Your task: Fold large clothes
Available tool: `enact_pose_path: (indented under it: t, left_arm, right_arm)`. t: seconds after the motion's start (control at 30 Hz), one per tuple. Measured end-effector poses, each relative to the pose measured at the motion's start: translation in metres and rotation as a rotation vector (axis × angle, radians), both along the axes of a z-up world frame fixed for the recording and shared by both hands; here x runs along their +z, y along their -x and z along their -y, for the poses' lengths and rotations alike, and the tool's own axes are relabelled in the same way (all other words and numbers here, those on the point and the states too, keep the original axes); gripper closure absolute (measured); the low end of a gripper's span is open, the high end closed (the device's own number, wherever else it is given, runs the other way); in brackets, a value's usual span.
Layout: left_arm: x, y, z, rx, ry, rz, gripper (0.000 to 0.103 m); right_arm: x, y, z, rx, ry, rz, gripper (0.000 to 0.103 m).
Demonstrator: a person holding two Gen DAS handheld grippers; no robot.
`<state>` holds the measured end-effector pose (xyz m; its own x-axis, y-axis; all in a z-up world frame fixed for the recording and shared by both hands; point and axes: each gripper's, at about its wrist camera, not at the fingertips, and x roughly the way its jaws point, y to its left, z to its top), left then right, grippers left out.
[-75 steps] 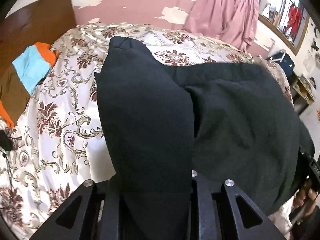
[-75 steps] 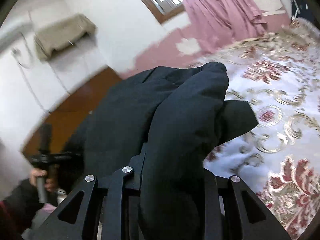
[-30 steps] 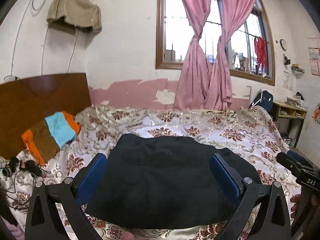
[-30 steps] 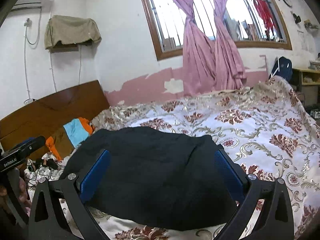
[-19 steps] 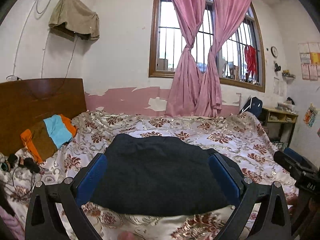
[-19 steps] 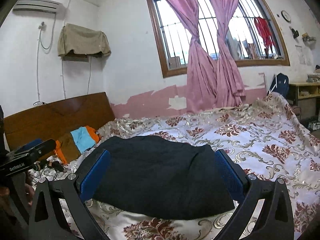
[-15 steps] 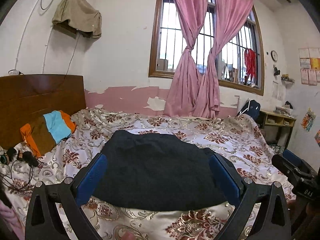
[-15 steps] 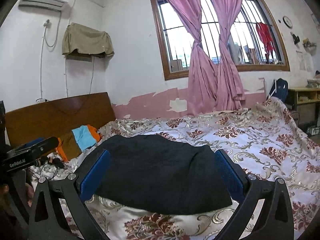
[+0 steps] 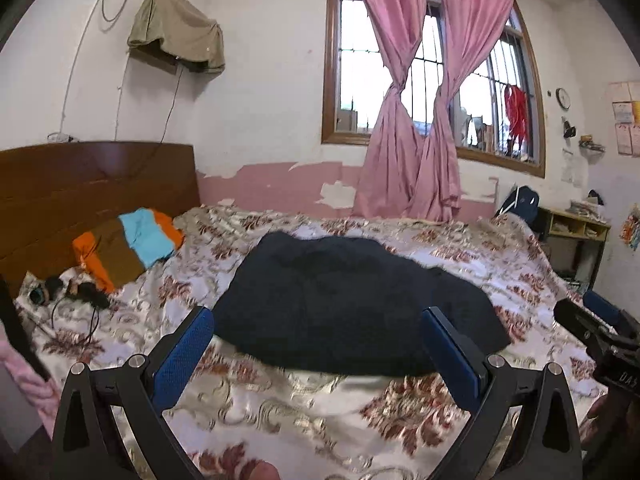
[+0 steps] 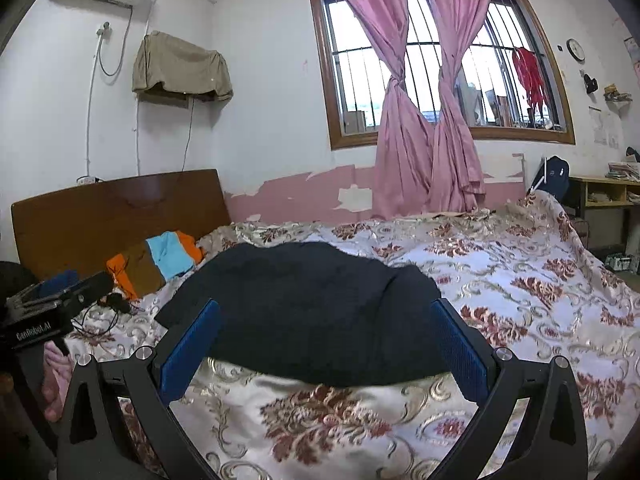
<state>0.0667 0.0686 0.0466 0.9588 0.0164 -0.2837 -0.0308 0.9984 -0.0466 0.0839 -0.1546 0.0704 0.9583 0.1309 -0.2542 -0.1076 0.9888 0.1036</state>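
Observation:
A black garment point(image 9: 344, 300) lies folded in a flat pile on the floral bedspread point(image 9: 304, 412), also in the right wrist view point(image 10: 316, 312). My left gripper point(image 9: 318, 344) is open and empty, held back from the garment's near edge. My right gripper point(image 10: 324, 340) is open and empty, also short of the garment. The right gripper's body shows at the right edge of the left wrist view point(image 9: 600, 340), and the left gripper's body at the left edge of the right wrist view point(image 10: 48, 312).
An orange, brown and blue folded cloth point(image 9: 128, 244) lies by the wooden headboard point(image 9: 80, 184). Black cables and earphones point(image 9: 76, 292) lie at the bed's left side. Pink curtains point(image 9: 420, 120) hang at the window. A desk point(image 9: 576, 232) stands right.
Both grippers let go of the black garment, which now lies on the bed. Both have opened, pulled back and tilted up, and kept drifting back over the last half second.

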Motion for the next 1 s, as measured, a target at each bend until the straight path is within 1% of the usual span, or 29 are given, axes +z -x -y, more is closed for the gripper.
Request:
enact_pose_path:
  t: [0.13,0.27,0.33,0.47,0.63,0.73,0.9,1.0]
  left_arm:
    - [-0.017,0.007,-0.003,0.016,-0.003,-0.013,0.0]
    - [-0.035,0.009,-0.001,0.053,-0.039,-0.054,0.0]
    - [-0.042,0.012,-0.001,0.074,-0.046,-0.057,0.0]
    - [-0.055,0.015,-0.005,0.099,-0.037,-0.098,0.0]
    - [-0.068,0.016,-0.004,0.117,-0.074,-0.116,0.0]
    - [-0.074,0.017,-0.005,0.106,-0.062,-0.119,0.0]
    - [-0.086,0.013,-0.011,0.095,-0.029,-0.14,0.0]
    - [-0.093,0.01,-0.012,0.1,-0.03,-0.16,0.0]
  right_arm:
    - [-0.011,0.011,-0.003,-0.015,-0.001,0.002,0.001]
    - [-0.021,0.021,-0.006,-0.028,-0.003,0.014,0.001]
    - [-0.027,0.025,-0.008,-0.025,-0.002,0.016,0.001]
    - [-0.039,0.026,-0.017,-0.015,0.027,-0.013,0.001]
    - [-0.051,0.029,-0.019,-0.025,0.048,-0.041,0.001]
    - [-0.057,0.029,-0.017,-0.032,0.045,-0.05,0.001]
    - [-0.071,0.024,-0.009,-0.049,0.035,-0.099,0.001]
    - [-0.08,0.021,-0.007,-0.056,0.041,-0.126,0.001]
